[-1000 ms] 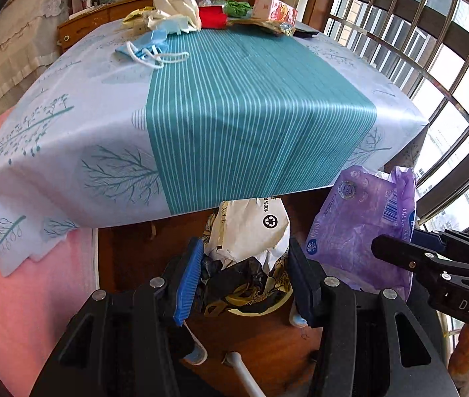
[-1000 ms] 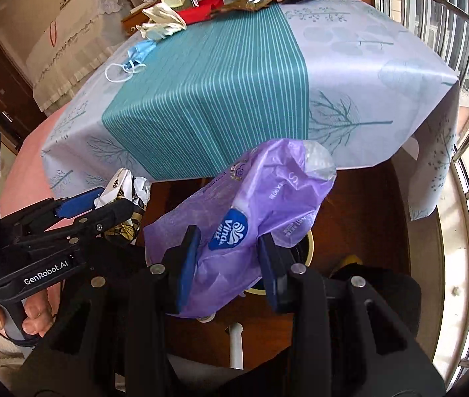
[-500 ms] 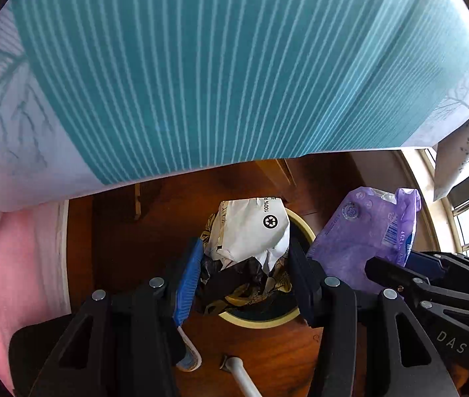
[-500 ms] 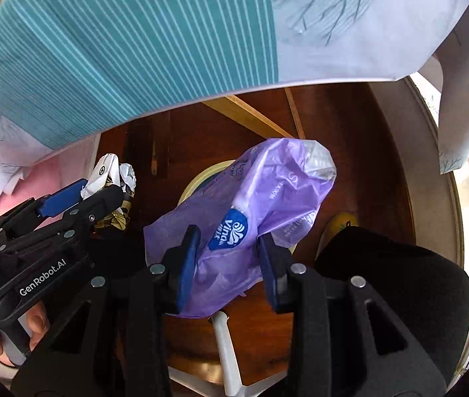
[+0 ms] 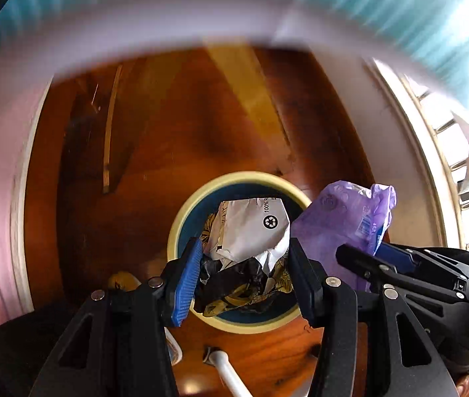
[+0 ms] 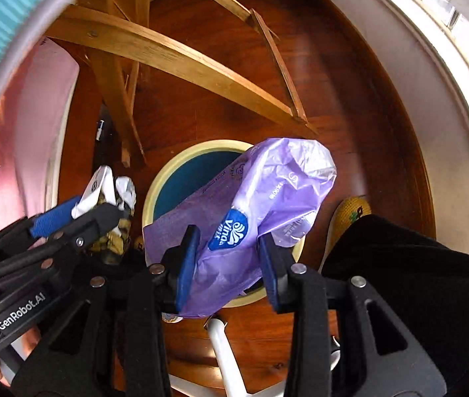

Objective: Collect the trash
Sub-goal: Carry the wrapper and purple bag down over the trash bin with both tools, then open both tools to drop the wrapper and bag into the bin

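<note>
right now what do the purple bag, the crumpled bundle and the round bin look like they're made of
Purple bag: thin glossy plastic film, by its translucent shine and soft wrinkles. Crumpled bundle: probably paper or light plastic packaging, white outside with a printed recycling mark, sharp creases, and dark patterned layers beneath. Round bin: likely moulded plastic, with a smooth cream rim and a dark teal inside; the look alone leaves this open.

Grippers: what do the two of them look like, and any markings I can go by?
Both are black plastic two-finger frames with triangular cutouts, silver screws and ribbed blue pads. The left gripper carries white "GenRobot.AI" lettering on its side, readable in the right wrist view. The right gripper shows no readable marking.
</note>
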Demonstrator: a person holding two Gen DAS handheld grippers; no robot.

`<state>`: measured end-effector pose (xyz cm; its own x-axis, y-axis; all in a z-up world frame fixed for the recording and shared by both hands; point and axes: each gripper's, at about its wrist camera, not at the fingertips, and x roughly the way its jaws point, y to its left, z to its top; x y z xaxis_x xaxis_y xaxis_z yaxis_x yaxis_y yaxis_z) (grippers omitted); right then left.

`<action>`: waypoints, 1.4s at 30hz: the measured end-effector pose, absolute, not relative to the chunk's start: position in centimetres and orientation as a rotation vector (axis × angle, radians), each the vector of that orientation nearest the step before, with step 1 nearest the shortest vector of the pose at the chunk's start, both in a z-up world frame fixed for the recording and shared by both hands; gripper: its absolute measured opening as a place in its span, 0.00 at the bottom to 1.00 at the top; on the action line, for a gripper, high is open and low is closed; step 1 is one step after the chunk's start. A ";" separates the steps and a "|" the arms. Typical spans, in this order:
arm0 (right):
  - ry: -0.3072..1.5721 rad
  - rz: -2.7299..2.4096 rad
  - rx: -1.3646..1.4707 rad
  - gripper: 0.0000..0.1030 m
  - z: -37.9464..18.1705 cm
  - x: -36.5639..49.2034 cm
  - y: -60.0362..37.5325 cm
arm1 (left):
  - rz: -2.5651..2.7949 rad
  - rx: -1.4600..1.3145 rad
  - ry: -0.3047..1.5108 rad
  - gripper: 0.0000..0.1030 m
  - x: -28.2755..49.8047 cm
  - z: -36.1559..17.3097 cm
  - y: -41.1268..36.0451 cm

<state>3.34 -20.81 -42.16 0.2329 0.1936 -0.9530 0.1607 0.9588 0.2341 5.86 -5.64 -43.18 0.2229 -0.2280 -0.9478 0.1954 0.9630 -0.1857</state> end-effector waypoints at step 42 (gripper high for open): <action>1.399 -0.002 0.279 0.64 -46.3 4.3 -21.3 | -0.207 -0.053 1.412 0.89 6.7 -46.1 -3.1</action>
